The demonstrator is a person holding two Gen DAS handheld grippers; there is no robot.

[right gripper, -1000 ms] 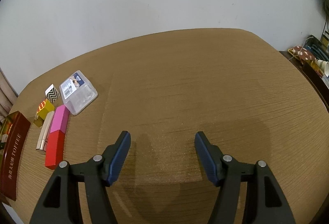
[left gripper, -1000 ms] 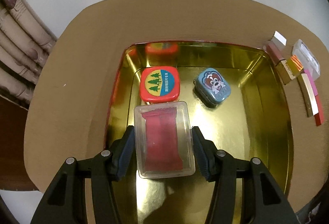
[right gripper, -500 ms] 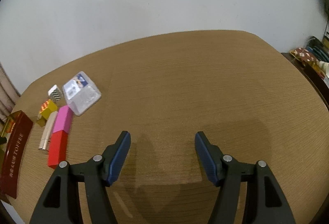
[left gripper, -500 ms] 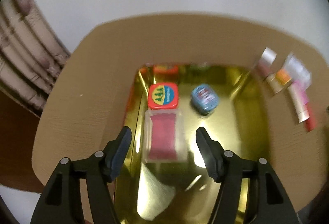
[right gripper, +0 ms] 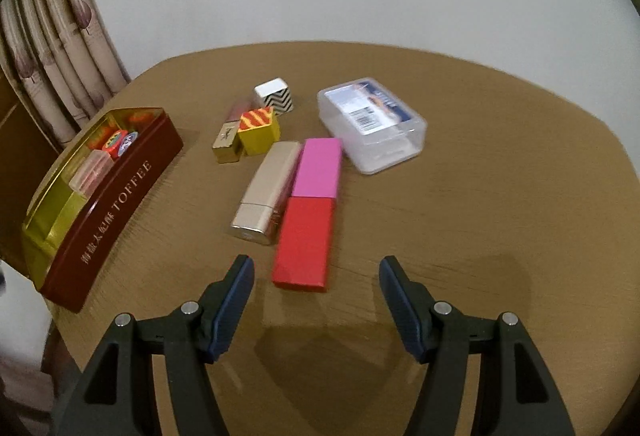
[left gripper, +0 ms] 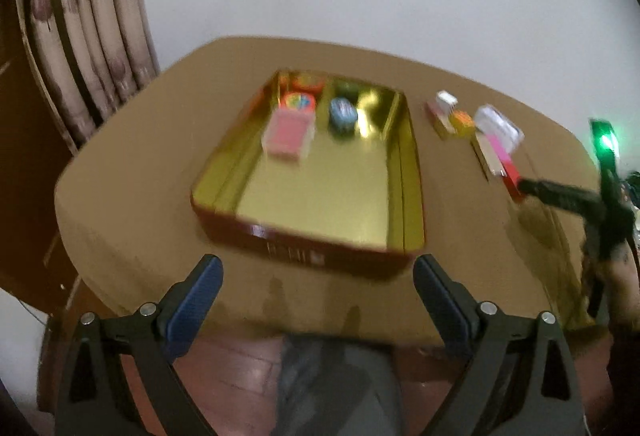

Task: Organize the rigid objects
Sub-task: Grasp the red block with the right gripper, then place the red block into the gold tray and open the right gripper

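Left gripper (left gripper: pixel 316 276): jaws opening wide, nothing between them; held above the near edge of the brown table (left gripper: pixel 132 172), just short of the toffee tin (left gripper: pixel 304 256). View blurred.

Right gripper (right gripper: pixel 316 278): jaws spread about halfway, empty; poised over the table just short of the near end of the red box (right gripper: pixel 306 242), well right of the toffee tin (right gripper: pixel 116 204).

Toffee tin: maroon outside, gold inside, lid off, lettered TOFFEE on its side. Holds, toward its far end, a clear case with red contents (left gripper: pixel 288 132), a round-cornered red tin (left gripper: pixel 300 102) beyond the case, and a blue tin (left gripper: pixel 342 112) right of the case.

Loose items, all on the table right of the toffee tin:
- red box, lying flat, end to end with a pink box (right gripper: pixel 318 168) beyond it.
- champagne-coloured lipstick tube (right gripper: pixel 266 192), lying along the left side of both boxes, touching them.
- yellow cube with an orange striped top (right gripper: pixel 260 130), beyond the tube.
- gold lipstick (right gripper: pixel 230 138), just left of the cube.
- black-and-white zigzag box (right gripper: pixel 276 96), farthest of the small pieces.
- clear plastic case with a barcode label (right gripper: pixel 372 124), farthest right from the toffee tin.

Curtain (right gripper: pixel 52 56) hangs behind the toffee tin.
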